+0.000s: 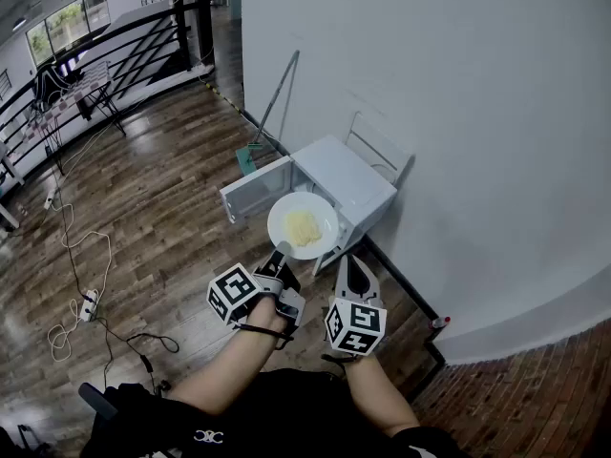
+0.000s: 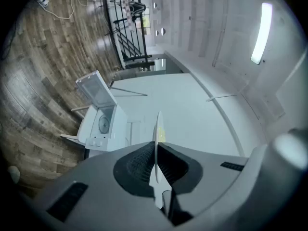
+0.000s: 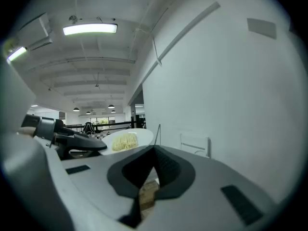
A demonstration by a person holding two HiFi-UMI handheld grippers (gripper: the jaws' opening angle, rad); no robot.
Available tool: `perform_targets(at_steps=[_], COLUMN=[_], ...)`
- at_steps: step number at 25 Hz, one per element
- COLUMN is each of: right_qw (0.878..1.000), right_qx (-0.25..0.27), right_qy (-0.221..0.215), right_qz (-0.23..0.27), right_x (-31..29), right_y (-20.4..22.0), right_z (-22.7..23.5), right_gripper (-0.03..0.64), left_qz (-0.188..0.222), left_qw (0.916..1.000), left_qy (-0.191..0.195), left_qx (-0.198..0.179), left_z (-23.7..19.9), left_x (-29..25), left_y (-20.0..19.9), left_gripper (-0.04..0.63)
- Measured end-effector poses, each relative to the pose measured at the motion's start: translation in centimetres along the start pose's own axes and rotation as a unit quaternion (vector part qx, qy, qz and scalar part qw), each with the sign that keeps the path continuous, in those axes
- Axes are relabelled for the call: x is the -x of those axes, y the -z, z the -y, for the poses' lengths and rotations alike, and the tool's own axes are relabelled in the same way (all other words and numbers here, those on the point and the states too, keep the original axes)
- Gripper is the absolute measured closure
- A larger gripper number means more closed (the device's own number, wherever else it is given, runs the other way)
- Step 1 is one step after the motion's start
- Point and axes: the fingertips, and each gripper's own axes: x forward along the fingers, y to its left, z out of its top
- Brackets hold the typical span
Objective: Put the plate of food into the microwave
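Observation:
A white plate (image 1: 303, 225) with yellow food hangs level in the air just in front of the white microwave (image 1: 344, 175), which stands on the floor with its door (image 1: 256, 189) swung open. My left gripper (image 1: 283, 252) is shut on the plate's near rim. In the left gripper view the plate (image 2: 157, 138) shows edge-on between the pads, and the microwave (image 2: 98, 126) lies ahead with its turntable visible. My right gripper (image 1: 351, 260) floats to the right of the plate, shut with nothing in it. The right gripper view shows the plate (image 3: 126, 141) to its left.
A long-handled broom (image 1: 275, 108) leans on the white wall behind the microwave. A white wire rack (image 1: 382, 149) stands between the microwave and the wall. Cables and a power strip (image 1: 88, 305) lie on the wooden floor at left. A black railing (image 1: 105, 51) runs at the far left.

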Motion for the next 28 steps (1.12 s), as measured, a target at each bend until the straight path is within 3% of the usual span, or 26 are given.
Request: perform_targets(at_steps=[10, 16, 22, 28], right_qw=[1.0, 1.0, 0.999, 1.0], right_qx=[-0.015, -0.01, -0.013, -0.001], right_qy=[0.0, -0.003, 0.024, 0.022], right_qz=[0.013, 0.009, 0.023, 0.021], right_x=[-0.7, -1.2, -2.5, -3.5], right_y=[0.4, 0.9, 0.4, 1.1], right_z=[1.1, -0.8, -1.4, -5.6], right_gripper=[0.603, 0.603, 0.604, 0.604], left_qz=[0.012, 0.013, 0.008, -0.01], left_qw=[0.9994, 0.9988, 0.9988, 0.9984], left_qy=[-0.023, -0.035, -0.038, -0.041], left_qx=[0.022, 0.031, 0.03, 0.038], left_z=[-2.2, -3.4, -4.3, -5.7], left_x=[-0.3, 0.4, 0.9, 2.5], left_y=[-0.3, -1.8, -4.4, -6.9], left_gripper=[0.584, 0.584, 0.584, 0.584])
